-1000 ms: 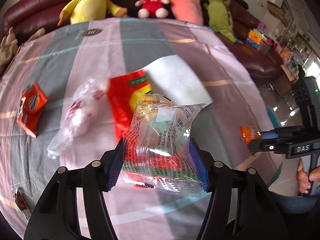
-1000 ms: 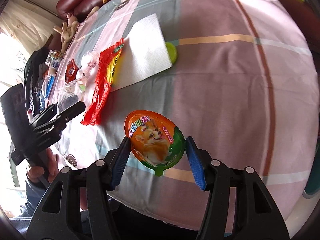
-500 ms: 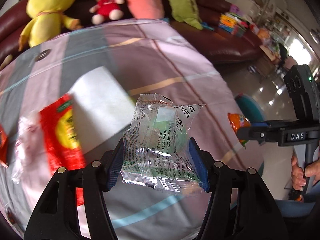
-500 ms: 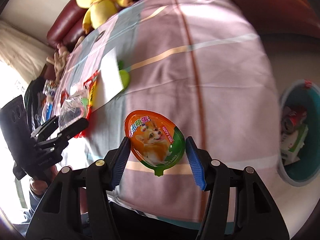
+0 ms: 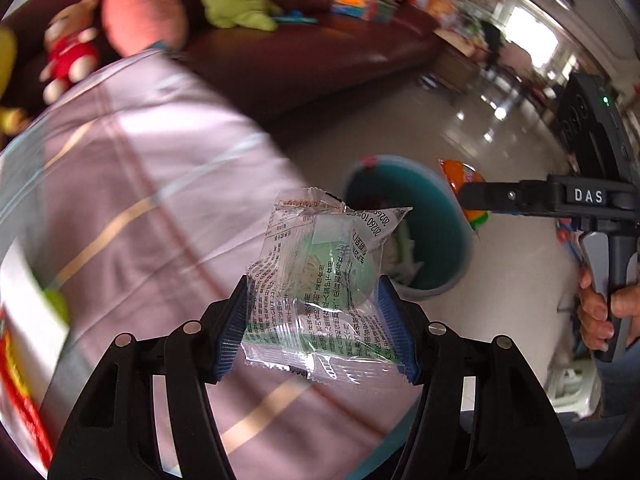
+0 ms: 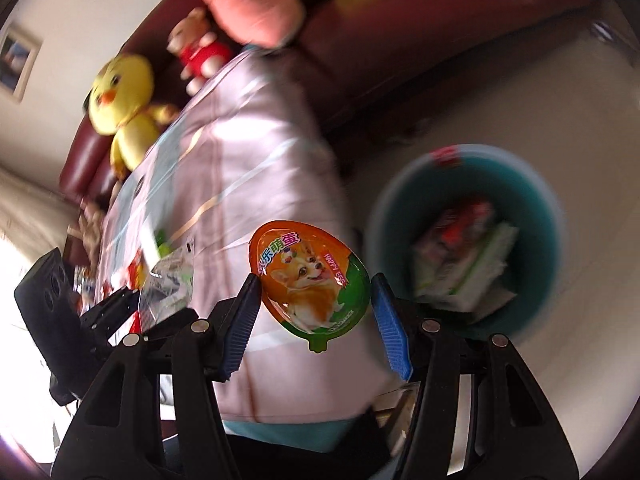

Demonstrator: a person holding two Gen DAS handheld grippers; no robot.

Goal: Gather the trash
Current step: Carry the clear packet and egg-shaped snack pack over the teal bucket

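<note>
My left gripper (image 5: 316,320): fingers clamped on a clear printed wrapper (image 5: 320,292), held above the bench (image 5: 160,200) edge. My right gripper (image 6: 316,312): fingers gripping an orange egg-shaped lid (image 6: 310,280). Teal bin (image 6: 544,208): on floor, near both, part-filled.

A: Readable print?
B: "DAS", white letters on the black body of the right gripper (image 5: 472,196).
A: The egg-shaped lid (image 6: 310,280)?
B: "HAPPY EGG" down its right side, beside large Chinese characters over a corgi picture.
A: The clear wrapper (image 5: 320,292)?
B: Dense black print, mirrored; a number starting "2026" along the top edge.
</note>
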